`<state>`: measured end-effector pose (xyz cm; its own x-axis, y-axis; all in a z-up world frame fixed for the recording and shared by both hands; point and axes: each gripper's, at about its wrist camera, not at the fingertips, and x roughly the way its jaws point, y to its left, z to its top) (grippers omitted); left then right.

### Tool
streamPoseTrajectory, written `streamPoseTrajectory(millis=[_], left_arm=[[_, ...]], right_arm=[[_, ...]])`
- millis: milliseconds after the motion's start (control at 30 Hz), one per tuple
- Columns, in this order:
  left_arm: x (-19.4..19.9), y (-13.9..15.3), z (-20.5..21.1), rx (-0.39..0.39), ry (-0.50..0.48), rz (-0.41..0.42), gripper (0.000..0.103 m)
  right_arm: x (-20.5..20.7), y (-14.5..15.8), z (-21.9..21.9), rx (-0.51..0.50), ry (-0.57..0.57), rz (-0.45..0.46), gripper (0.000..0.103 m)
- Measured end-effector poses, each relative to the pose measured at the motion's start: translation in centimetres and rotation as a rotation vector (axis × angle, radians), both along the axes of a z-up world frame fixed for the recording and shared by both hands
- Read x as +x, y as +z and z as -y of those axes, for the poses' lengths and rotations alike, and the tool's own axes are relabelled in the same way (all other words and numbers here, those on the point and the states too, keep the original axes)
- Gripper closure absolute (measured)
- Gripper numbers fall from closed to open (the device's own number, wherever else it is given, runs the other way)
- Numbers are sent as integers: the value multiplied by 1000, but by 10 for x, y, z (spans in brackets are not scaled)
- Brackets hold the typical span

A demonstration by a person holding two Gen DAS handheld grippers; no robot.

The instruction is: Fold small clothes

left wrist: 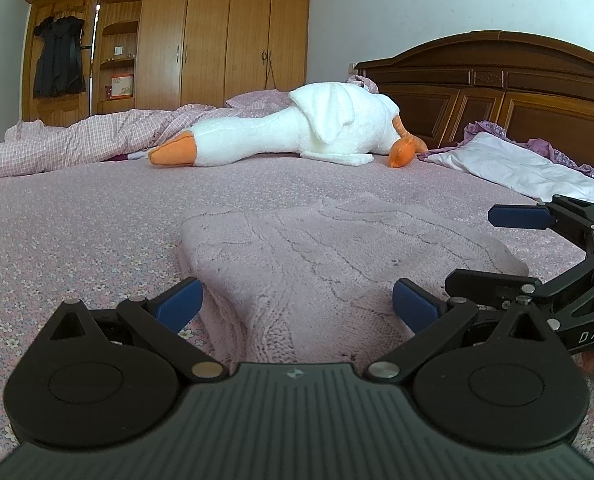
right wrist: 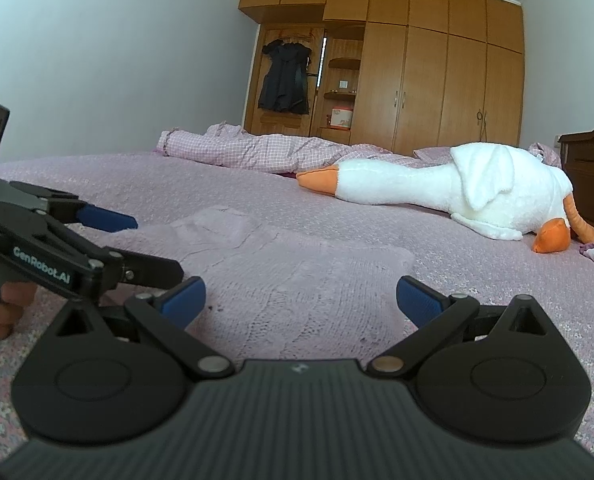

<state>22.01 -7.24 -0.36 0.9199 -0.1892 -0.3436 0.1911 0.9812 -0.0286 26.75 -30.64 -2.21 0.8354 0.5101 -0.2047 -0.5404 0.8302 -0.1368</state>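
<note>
A pale pink knitted garment lies folded flat on the flowered bedspread. My left gripper stands open at its near edge, with the knit between and below the blue pads and nothing gripped. From the right, my right gripper reaches in, open, at the garment's right edge. In the right wrist view the same garment lies ahead of my open right gripper. The left gripper is open at the left, held by a hand.
A white plush goose with an orange beak lies across the far side of the bed. Behind it are a pink checked quilt, a white pillow, the dark wooden headboard and a wooden wardrobe with dark clothing hanging.
</note>
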Motion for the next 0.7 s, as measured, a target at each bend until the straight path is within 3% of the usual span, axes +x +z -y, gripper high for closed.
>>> streamPoseTrajectory(millis=[700], left_arm=[[1,0,0,4,0,-3,0]], right_arm=[[2,-1,-1,-10,-15,-16,0]])
